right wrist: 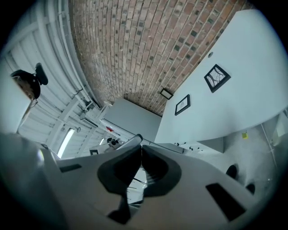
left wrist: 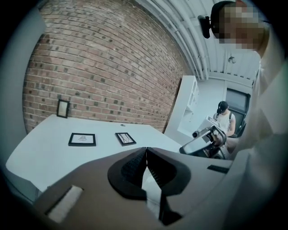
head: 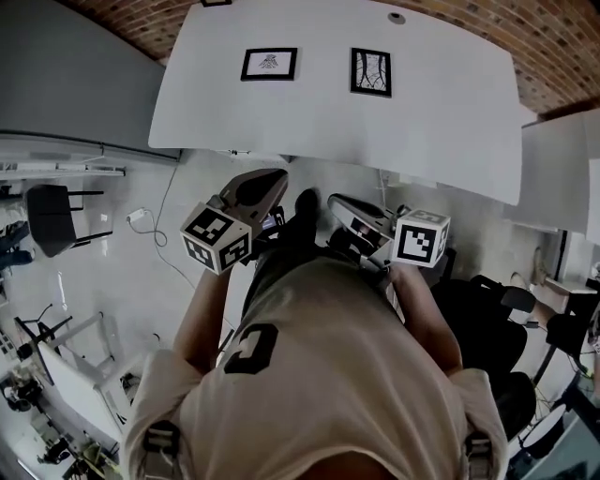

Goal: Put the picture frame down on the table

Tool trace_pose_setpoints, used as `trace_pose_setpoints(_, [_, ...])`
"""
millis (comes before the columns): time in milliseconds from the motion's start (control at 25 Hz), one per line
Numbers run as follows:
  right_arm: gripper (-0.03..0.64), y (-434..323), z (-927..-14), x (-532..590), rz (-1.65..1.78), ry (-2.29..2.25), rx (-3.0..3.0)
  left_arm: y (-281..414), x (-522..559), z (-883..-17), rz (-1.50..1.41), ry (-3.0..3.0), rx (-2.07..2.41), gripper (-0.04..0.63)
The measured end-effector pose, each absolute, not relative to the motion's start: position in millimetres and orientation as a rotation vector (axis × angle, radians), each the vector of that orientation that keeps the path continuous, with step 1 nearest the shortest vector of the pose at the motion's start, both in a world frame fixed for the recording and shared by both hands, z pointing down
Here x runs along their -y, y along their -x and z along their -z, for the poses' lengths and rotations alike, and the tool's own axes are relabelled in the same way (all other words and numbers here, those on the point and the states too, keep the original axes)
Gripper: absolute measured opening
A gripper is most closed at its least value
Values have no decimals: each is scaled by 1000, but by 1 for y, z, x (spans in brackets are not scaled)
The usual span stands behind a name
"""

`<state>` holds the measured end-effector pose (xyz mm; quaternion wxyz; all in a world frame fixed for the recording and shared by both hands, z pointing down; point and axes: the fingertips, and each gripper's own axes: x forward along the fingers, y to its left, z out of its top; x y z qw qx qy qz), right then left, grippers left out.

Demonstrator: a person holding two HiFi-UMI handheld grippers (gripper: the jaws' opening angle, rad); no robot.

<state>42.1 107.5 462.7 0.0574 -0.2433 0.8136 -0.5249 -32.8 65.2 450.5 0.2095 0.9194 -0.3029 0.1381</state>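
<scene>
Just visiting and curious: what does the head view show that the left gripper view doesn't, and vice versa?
Only the head view: both marker cubes, on the left tool and right tool, and a black chair. Only the left gripper view: another person in the background. Both: the white table with two flat picture frames.

Found wide bare room over the near half of the white bench point(head: 441, 141), open from the front edge inward. Counted two black frames lying flat toward the far side, left picture frame point(head: 269, 64) and right picture frame point(head: 371, 72), apart, with a bare lane between. Noted a small round disc point(head: 397, 17) beyond them and a third frame point(left wrist: 62, 108) upright at the brick wall point(left wrist: 103, 67). Met a grey partition point(head: 66, 75) closing the left end, a white cabinet point(head: 562, 159) beside the right.
</scene>
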Motion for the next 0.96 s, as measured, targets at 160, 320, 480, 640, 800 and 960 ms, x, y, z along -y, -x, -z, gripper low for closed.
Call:
trace_pose_setpoints(160, [6, -23, -461, -102, 1599, 733, -2486, 64, -65, -456, -371, -2523, 877, 5])
trace_pose_setpoints(320, [6, 0, -461, -84, 1610, 749, -2503, 90, -46, -456, -347, -2527, 882, 5])
trace_pose_setpoints(480, [6, 26, -462, -62, 1594, 760, -2554, 116, -23, -457, -314, -2531, 876, 5])
trace_pose_setpoints(640, [6, 48, -461, -38, 1598, 779, -2548, 139, -1, -464, -337, -2546, 882, 5])
trace_pose_setpoints(800, [6, 68, -462, -18, 1626, 794, -2555, 160, 19, -469, -366, -2559, 891, 5])
trace_pose_setpoints(960, [6, 81, -471, 1, 1624, 821, -2602, 179, 38, -473, -359, -2553, 894, 5])
